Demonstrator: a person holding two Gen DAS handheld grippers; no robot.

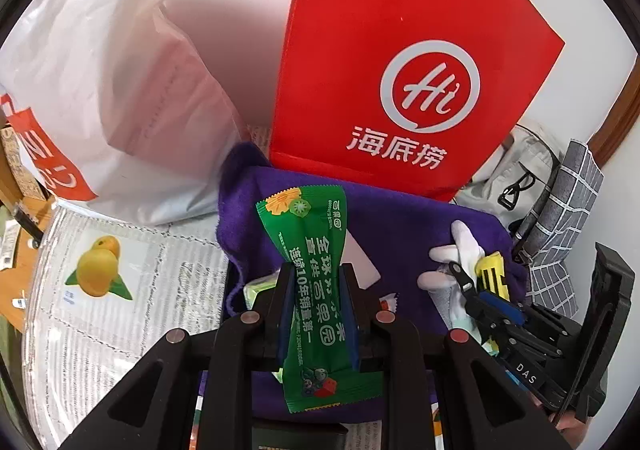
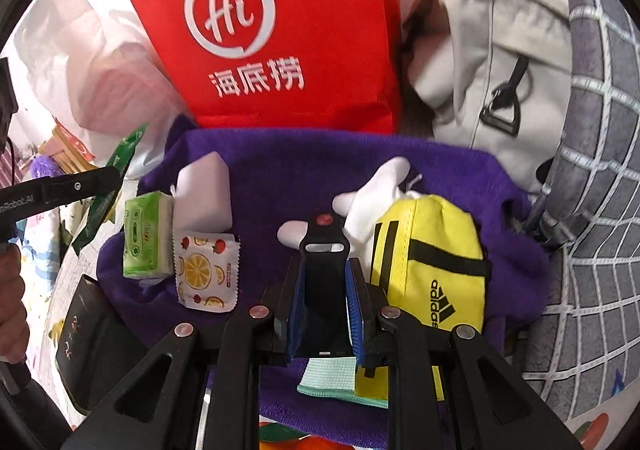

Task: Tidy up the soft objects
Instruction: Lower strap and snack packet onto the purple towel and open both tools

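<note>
Item: green sachet (image 1: 316,290), flat crinkled foil printed with fruit and white characters, pinched at mid-length by the left gripper (image 1: 316,282) above the purple towel (image 1: 400,218). Handling advice: carry level, release only once over its group, since the limp ends could snag. Right gripper (image 2: 326,278) was closed on a black strap (image 2: 324,250) beside the yellow pouch (image 2: 432,262).

My left gripper (image 1: 316,314) is blocking most of the green tissue pack (image 1: 258,290) from me. The purple towel (image 2: 320,170) is running under the black strap (image 2: 324,270), probably hiding a teal cloth (image 2: 328,378).
</note>
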